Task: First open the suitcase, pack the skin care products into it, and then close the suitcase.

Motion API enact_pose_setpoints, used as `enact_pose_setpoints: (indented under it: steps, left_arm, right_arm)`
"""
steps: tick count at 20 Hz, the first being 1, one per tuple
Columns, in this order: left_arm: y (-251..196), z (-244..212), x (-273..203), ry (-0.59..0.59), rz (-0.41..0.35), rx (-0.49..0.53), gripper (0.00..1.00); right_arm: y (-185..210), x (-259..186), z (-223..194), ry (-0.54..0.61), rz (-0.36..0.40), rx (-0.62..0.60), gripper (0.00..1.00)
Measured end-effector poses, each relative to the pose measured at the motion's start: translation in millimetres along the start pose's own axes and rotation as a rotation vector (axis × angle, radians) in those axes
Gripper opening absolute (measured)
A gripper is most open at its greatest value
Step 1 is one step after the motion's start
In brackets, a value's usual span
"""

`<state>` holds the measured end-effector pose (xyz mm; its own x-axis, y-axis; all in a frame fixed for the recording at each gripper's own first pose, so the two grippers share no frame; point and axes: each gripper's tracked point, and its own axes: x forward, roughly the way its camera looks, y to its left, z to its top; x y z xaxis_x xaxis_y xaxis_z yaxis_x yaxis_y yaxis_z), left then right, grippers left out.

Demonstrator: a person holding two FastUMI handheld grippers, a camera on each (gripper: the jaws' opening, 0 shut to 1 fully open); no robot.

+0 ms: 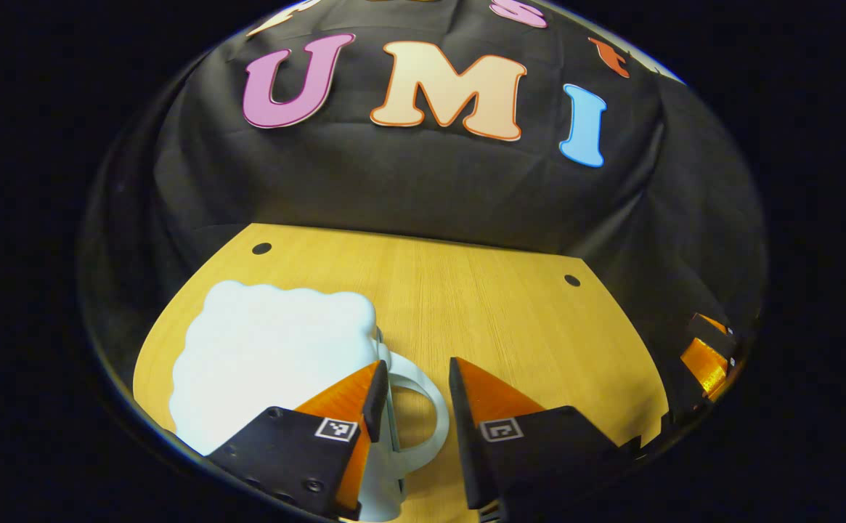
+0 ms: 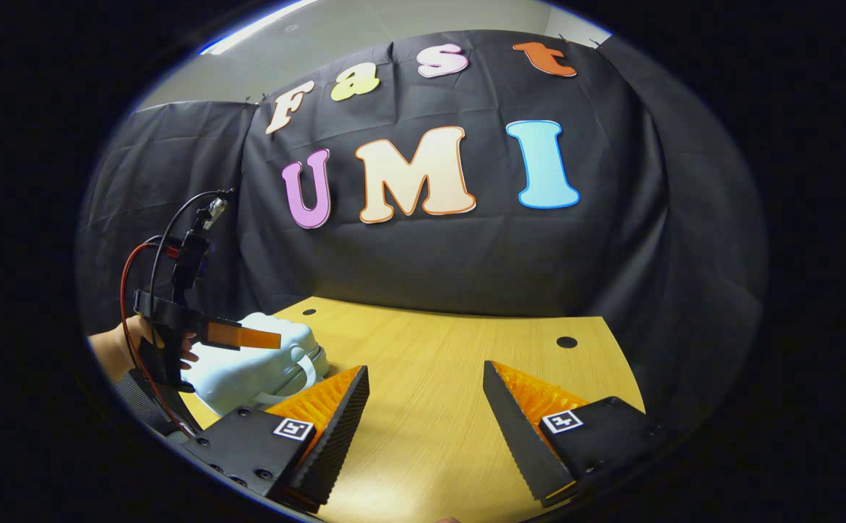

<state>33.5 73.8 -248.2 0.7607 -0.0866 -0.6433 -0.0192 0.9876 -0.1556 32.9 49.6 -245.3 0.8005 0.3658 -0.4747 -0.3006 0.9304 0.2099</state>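
Both claws released: left gripper (image 1: 415,396) straddles the closed suitcase (image 1: 270,356) handle (image 1: 423,414); right gripper (image 2: 426,407) over bare table (image 2: 437,349).

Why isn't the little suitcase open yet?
The suitcase is shut: its lid lies flat, handle forward. The left gripper fingers sit open around the handle.

Booth with a wooden counter and black cloth walls

A light wood-grain counter (image 2: 437,392) fills the lower middle of both views, with a small dark round hole (image 2: 566,341) near its far edge at 3 o'clock and another hole (image 2: 308,311) toward 9 o'clock. Creased black cloth (image 2: 430,254) hangs behind and wraps both sides. In the right gripper view, a pale wall (image 2: 393,29) shows above the cloth at 12 o'clock, with a bright strip of light (image 2: 255,29) at 11 o'clock.
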Motion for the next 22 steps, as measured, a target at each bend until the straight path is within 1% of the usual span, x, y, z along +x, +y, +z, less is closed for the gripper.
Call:
enact_pose_setpoints:
  steps: [1,2,3,4,5,6,7,10,11,12,13,14,17,21,22]
  left_arm:
    - [4.5,12.1,-9.3,-0.048,0.058,0.013,0.58]
    - [18.0,34.7,-24.0,-0.158,0.153,0.04,0.63]
    - [22.8,60.1,-41.2,-0.267,0.213,0.061,0.69]
    - [19.5,81.5,-58.9,-0.363,0.254,0.082,0.69]
    - [12.4,98.8,-73.4,-0.426,0.269,0.1,0.75]
    - [2.0,107.2,-84.3,-0.455,0.273,0.126,0.78]
    - [-1.1,118.1,-94.8,-0.502,0.286,0.137,0.84]
    - [-25.8,134.0,-112.2,-0.546,0.213,0.194,0.96]
    - [-33.1,139.1,-113.9,-0.544,0.179,0.196,0.97]
    - [-42.5,143.4,-113.4,-0.543,0.134,0.193,0.92]
    - [-51.9,149.3,-116.5,-0.557,0.095,0.195,0.92]
    - [-59.9,157.7,-122.4,-0.586,0.064,0.203,0.92]
    - [-78.1,166.1,-136.4,-0.624,-0.008,0.232,0.93]
    - [-95.3,170.2,-149.5,-0.651,-0.077,0.216,0.93]
    - [-98.1,171.0,-153.1,-0.657,-0.09,0.216,0.99]
  right_arm:
    - [0.5,-0.1,11.1,-0.022,-0.001,0.007,0.98]
    - [2.3,-0.5,20.0,-0.042,-0.007,0.01,0.98]
    - [3.3,-1.6,32.7,-0.076,-0.024,-0.001,0.98]
    - [2.9,-3.1,48.9,-0.124,-0.054,-0.021,0.98]
    - [5.4,-5.3,62.8,-0.172,-0.08,-0.035,0.98]
    - [9.1,-8.7,79.6,-0.222,-0.102,-0.043,0.98]
    - [16.2,-12.4,93.2,-0.262,-0.117,-0.042,0.98]
    - [31.8,-25.8,127.7,-0.344,-0.163,-0.024,0.98]
    - [37.3,-31.4,135.6,-0.361,-0.173,-0.019,0.98]
    - [41.0,-37.5,143.7,-0.378,-0.191,-0.021,0.98]
    - [39.2,-42.3,150.5,-0.393,-0.227,-0.033,0.94]
    - [35.9,-50.1,155.5,-0.402,-0.269,-0.057,0.97]
    - [39.8,-74.0,173.2,-0.456,-0.335,-0.135,0.98]
    - [47.0,-97.4,182.1,-0.49,-0.357,-0.118,0.98]
    - [48.7,-100.9,183.6,-0.494,-0.359,-0.114,0.98]
